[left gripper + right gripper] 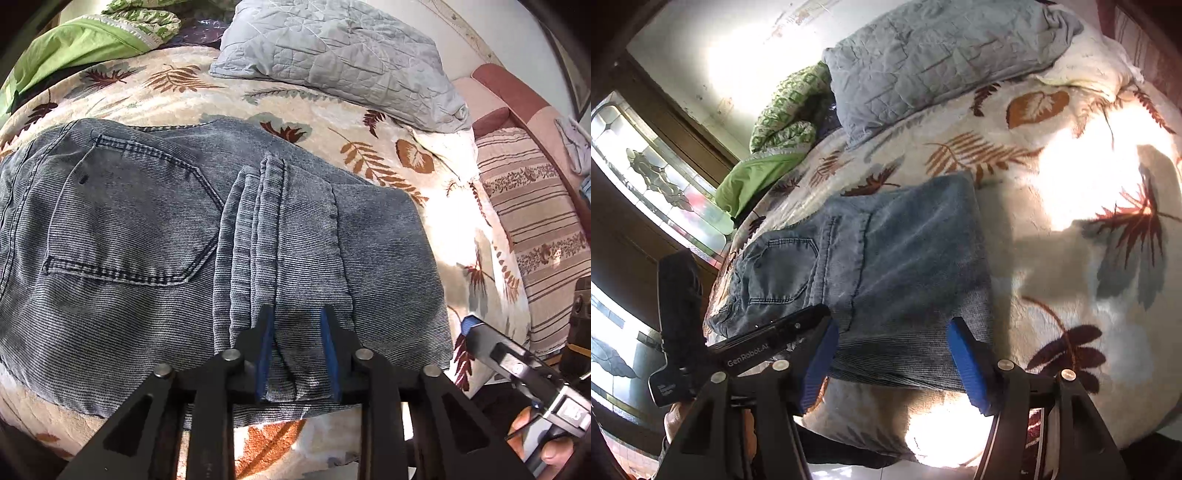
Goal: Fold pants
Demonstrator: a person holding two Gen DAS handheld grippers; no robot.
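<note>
Nearest the left wrist camera, the left gripper hangs over the near edge of the folded jeans, its blue pads spread apart with a ridge of hem fabric lying between them; whether they press the cloth I cannot tell, but the jaws look released rather than clenched. Beside it, at the right edge of that view, the right gripper shows only one blue-tipped finger. From its own camera, the right gripper stands wide apart, straddling the near right corner of the jeans without pinching it.

The jeans lie on the leaf-print blanket in a folded bundle, back pocket up, leg hems laid across the seat. Their long axis runs left to right across both grippers, directly ahead of each. By my judgement the left gripper is nearer the middle of the bundle and the right nearer its folded end, so a further fold would carry that end leftward.

Readable writing: "GenRobot.AI" on the left gripper's body. Farther back sit a grey quilted pillow and a green quilt.
</note>
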